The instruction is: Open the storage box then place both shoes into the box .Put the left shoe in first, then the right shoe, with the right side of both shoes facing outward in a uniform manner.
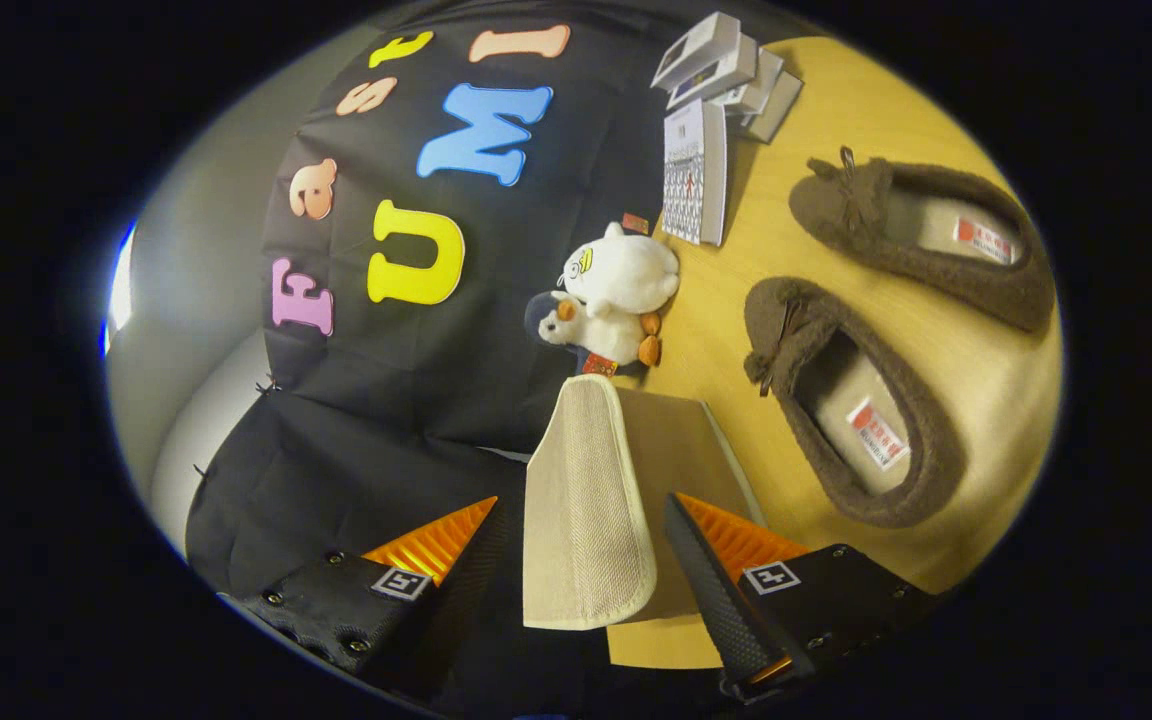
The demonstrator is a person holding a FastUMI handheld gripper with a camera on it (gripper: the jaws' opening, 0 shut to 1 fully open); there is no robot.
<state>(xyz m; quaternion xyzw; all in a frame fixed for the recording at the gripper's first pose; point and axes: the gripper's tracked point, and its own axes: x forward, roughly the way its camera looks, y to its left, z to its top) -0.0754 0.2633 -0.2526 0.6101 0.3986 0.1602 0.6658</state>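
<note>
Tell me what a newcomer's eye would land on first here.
The beige fabric flap standing between the gripper fingers, which sit apart on either side of it. Beyond it on the wooden table lie two brown fuzzy shoes, with a white plush toy beside the wall.

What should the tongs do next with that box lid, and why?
Probably swing the lid fully back off the storage box. The lid stands raised between the fingers of the tongs, though whether they press on it is unclear, and the box looks only partly uncovered. The nearer shoe and farther shoe lie on the table beyond.
</note>
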